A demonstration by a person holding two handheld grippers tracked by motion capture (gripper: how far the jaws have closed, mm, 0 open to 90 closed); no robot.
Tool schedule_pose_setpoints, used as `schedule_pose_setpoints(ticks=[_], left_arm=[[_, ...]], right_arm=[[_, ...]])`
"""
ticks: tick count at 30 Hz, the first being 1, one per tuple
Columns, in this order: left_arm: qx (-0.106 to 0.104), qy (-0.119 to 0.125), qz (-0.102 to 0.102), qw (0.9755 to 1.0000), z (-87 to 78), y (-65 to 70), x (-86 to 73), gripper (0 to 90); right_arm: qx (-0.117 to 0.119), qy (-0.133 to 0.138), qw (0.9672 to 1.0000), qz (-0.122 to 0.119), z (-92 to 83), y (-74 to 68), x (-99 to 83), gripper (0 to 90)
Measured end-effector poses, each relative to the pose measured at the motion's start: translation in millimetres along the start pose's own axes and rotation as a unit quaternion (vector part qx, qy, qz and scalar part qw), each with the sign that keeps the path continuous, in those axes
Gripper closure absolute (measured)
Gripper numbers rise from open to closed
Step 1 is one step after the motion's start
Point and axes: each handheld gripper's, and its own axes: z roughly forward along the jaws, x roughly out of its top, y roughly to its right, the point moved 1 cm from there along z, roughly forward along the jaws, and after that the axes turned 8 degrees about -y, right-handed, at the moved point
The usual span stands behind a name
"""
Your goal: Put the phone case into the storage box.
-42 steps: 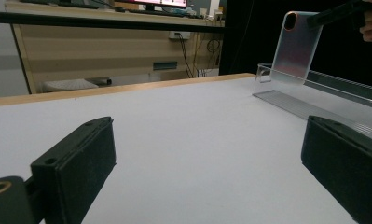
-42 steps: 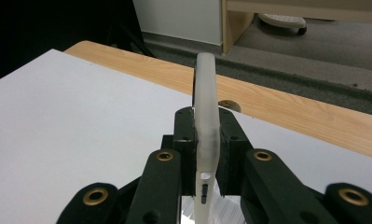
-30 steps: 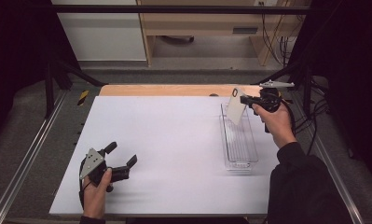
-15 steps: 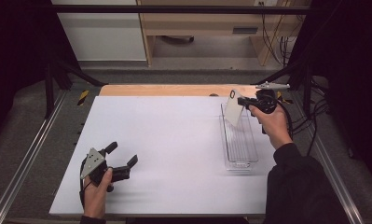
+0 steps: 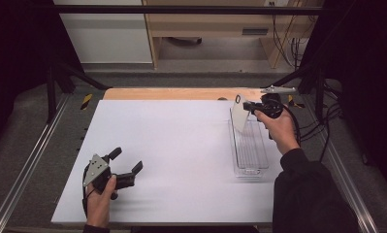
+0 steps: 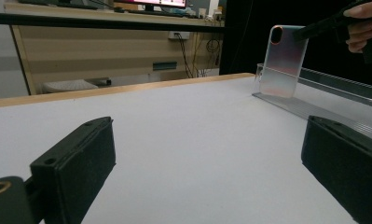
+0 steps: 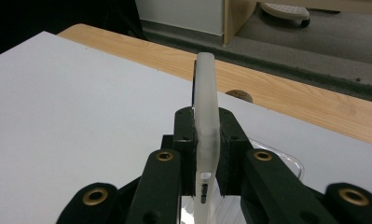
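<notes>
Near the table's (image 5: pixel 181 145) left front edge: left gripper (image 5: pixel 125 167), jaws wide apart, nothing between. Farther right: clear tray (image 5: pixel 249 150), long and shallow, with only the phone case's (image 5: pixel 239 119) lower end dipping in at its far end. Little changed from a second ago. Clamped edge-on in right gripper (image 7: pixel 207 140): translucent frosted case, upright, camera cutout on top.

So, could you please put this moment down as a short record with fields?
held item: phone case, clear, upright, camera hole at top
holder: right gripper, jaws shut on the case's edge
case position: above the far end of the clear tray
left gripper: jaws open, nothing between them, low over the near left of the white table
tray contents: none seen
</notes>
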Motion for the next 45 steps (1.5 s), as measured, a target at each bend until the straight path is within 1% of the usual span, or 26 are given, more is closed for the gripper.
schedule_pose_setpoints(ticks=[12,26,31,36,45], left_arm=[[0.0,0.001,0.001,1.0,-0.4,0.5,0.2,2.3],[-0.001,0.001,0.0,1.0,-0.7,0.7,0.2,2.3],[-0.001,0.001,0.0,1.0,-1.2,0.3,0.4,2.3],[0.0,0.001,0.0,1.0,-0.8,0.3,0.3,2.3],[0.0,0.0,0.001,1.0,-1.0,0.4,0.3,2.3]], right_arm=[[-0.004,-0.009,0.9999,-0.005,6.8,-0.2,0.5,80.9],[-0.006,-0.002,1.0,-0.006,11.6,-1.0,2.8,80.9],[-0.009,-0.005,0.9999,-0.007,10.8,0.9,2.4,80.8],[-0.013,-0.01,0.9999,-0.002,9.6,2.7,2.1,80.6],[-0.013,-0.016,0.9996,-0.016,9.1,-1.4,2.3,80.6]])
